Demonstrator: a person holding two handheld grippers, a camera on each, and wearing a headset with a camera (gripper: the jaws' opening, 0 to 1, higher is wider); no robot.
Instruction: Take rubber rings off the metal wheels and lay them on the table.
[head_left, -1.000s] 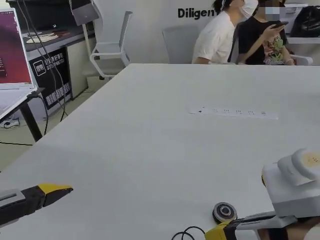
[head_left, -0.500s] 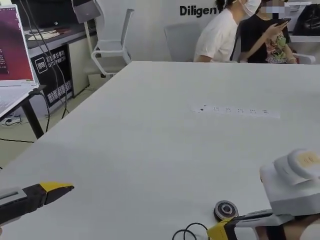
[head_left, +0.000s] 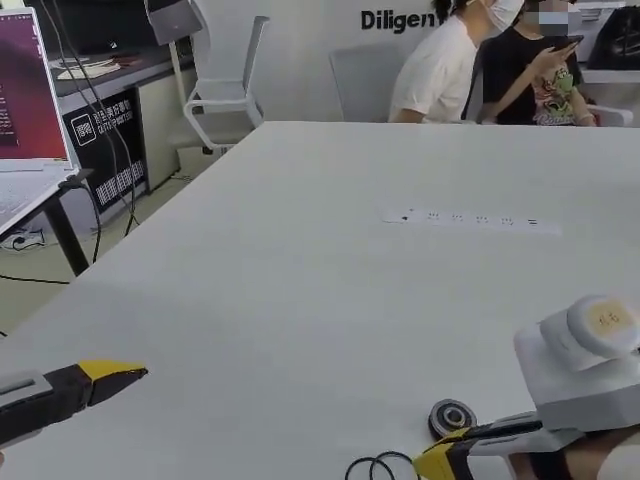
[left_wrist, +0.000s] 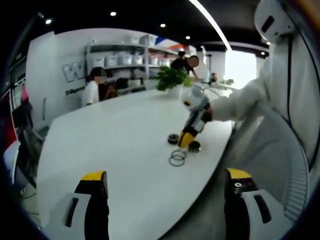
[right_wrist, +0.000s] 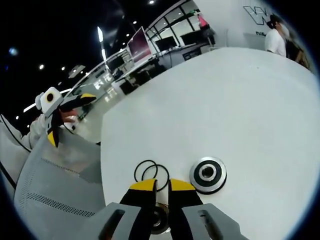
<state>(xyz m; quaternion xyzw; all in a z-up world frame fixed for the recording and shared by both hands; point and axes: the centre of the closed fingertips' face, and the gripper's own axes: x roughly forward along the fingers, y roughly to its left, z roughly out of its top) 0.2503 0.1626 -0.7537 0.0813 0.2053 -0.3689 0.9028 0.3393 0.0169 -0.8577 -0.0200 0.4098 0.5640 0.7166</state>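
Observation:
Two thin black rubber rings lie overlapping on the white table near its front edge. A metal wheel with a dark rim lies flat just right of them. My right gripper hovers low between the rings and that wheel, jaws shut with nothing in them. A second wheel lies partly hidden under its jaws. My left gripper stands wide open and empty at the table's left edge, its yellow tip far from the rings.
A white power strip lies further back on the table. Two people sit at the far end beside empty chairs. A monitor stands on a desk to the left. A potted plant is on the table's far side.
The head view has drifted slightly. Grippers, wheels and rings keep their places.

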